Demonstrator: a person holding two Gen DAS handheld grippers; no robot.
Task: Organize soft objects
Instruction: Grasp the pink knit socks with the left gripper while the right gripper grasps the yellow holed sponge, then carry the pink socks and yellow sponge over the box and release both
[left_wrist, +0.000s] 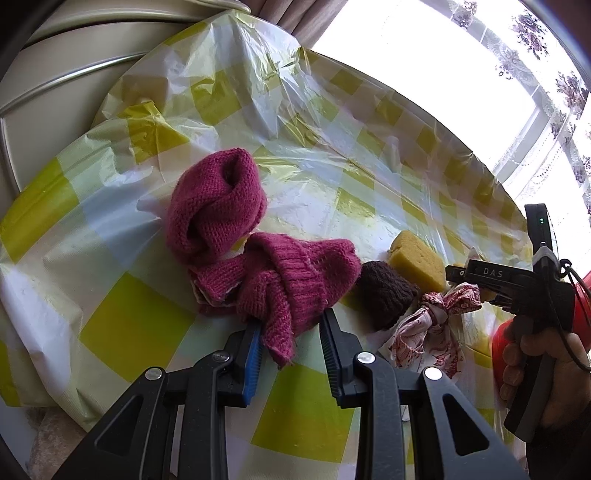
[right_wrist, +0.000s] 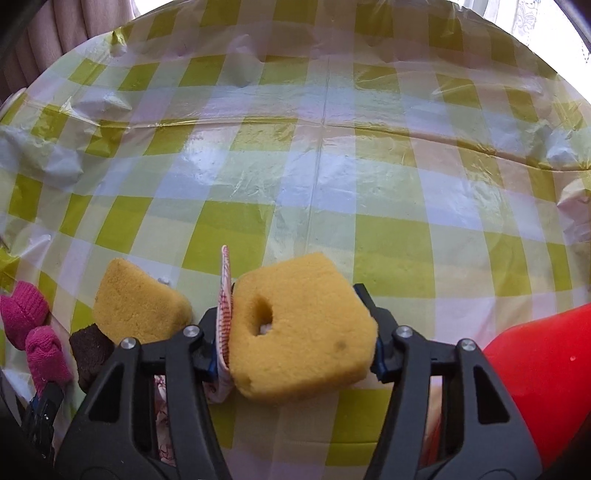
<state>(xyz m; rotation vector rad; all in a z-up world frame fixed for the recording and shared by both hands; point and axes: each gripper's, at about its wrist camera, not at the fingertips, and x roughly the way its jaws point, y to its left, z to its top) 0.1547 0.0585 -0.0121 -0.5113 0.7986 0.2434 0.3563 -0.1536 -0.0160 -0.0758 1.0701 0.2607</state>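
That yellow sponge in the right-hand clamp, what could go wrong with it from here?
The right gripper has pinched a fold of the red-patterned cloth against the sponge with a hole, so the cloth may get dragged along. The left gripper is open around the pink knit, which could snag.

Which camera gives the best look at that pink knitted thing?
The left wrist view: the pink knitted garment lies whole, mid-frame, one end between the open left gripper's fingers. The right wrist view catches only bits of it at its left edge.

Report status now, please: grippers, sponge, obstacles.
Right gripper shut on holed sponge, cloth pinched alongside. Left gripper open at pink knit.
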